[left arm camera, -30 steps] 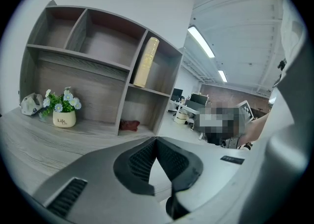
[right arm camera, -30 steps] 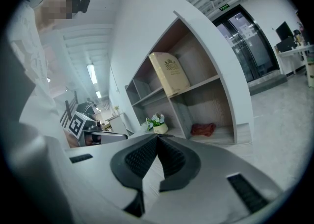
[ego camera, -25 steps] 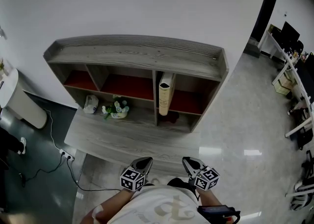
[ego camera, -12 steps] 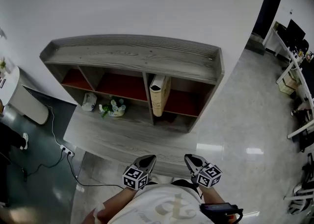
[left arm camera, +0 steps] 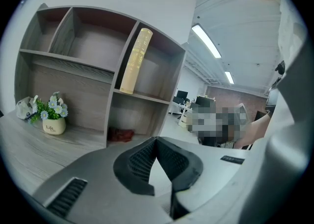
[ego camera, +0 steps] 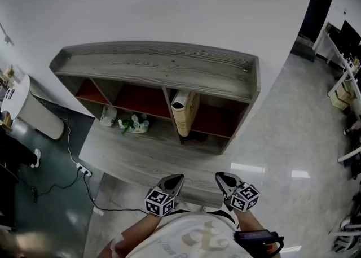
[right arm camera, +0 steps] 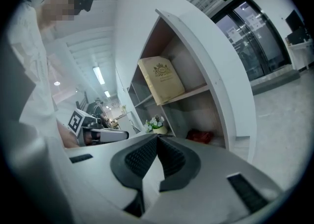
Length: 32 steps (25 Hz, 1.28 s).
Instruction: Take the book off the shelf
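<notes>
A: Now, nearest first. State of the 2 tools?

B: Left gripper (left arm camera: 157,142): jaws together, pads meeting at the tips, nothing between them. Right gripper (right arm camera: 157,139): the same, closed and empty. Both sit low in front of the person's body, side by side, aimed toward the shelf unit (ego camera: 158,65) and well apart from it.

A: What lies between?

B: The wide grey ledge (ego camera: 141,158) at the unit's foot. At that lower level, on the left, stands a flower pot (left arm camera: 53,120) with a white object (left arm camera: 22,108) just beside it. A small red item (right arm camera: 200,136) lies in the lower right bay, identity unclear.

A: Target?

B: 1 book (ego camera: 183,113), pale cover, on the upper board of the right bay, just right of the divider (left arm camera: 125,54). It stands on end, a little tilted, spine facing out. Nothing else shares that bay.

A: Step in hand?

B: Judged: approach. 0 contact so far; the book sits untouched on its board.

A: Next move?

B: Judged: cross the ledge, raise 1 gripper to the level of the upper board, and part its jaws wide enough to straddle the spine before closing. The bay's open right side leaves room for a jaw; the divider side looks tight. The other gripper could steady the book as it slides out.
</notes>
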Each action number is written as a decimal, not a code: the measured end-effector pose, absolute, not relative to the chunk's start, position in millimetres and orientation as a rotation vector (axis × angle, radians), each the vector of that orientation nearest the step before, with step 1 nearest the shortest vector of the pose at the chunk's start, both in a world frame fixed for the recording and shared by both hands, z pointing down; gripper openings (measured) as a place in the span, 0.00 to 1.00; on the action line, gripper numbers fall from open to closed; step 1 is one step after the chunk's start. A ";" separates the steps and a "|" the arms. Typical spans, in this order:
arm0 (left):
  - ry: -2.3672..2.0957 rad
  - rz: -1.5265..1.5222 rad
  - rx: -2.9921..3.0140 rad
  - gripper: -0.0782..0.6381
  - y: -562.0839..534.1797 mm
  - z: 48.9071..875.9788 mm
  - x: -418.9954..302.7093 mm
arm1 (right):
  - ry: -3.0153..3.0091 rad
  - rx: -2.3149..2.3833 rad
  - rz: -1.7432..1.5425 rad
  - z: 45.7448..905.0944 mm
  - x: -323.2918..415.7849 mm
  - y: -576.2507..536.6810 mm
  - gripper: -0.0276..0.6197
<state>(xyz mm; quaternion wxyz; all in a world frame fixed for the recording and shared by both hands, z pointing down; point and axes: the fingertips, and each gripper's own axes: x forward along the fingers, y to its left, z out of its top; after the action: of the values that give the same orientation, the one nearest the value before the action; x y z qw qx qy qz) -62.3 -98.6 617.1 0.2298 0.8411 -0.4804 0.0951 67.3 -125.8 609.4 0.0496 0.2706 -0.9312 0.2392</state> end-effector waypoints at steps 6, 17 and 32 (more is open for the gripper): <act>-1.387 0.227 2.307 0.12 -112.7 600.4 -67.2 | -2.863 0.777 0.730 607.6 60.1 -134.8 0.05; -1.495 0.192 2.329 0.12 -136.5 567.3 -77.8 | -2.901 0.744 0.693 597.9 54.4 -156.2 0.05; -1.656 0.157 2.317 0.26 -181.3 517.6 -94.7 | -2.929 0.709 0.711 599.6 58.4 -159.0 0.05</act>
<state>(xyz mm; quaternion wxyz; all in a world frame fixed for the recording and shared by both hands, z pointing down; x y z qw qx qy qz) -94.7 -181.3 517.6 0.1440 0.8039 -0.5745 0.0546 58.4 -159.0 599.6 0.0226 0.2288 -0.9458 0.2294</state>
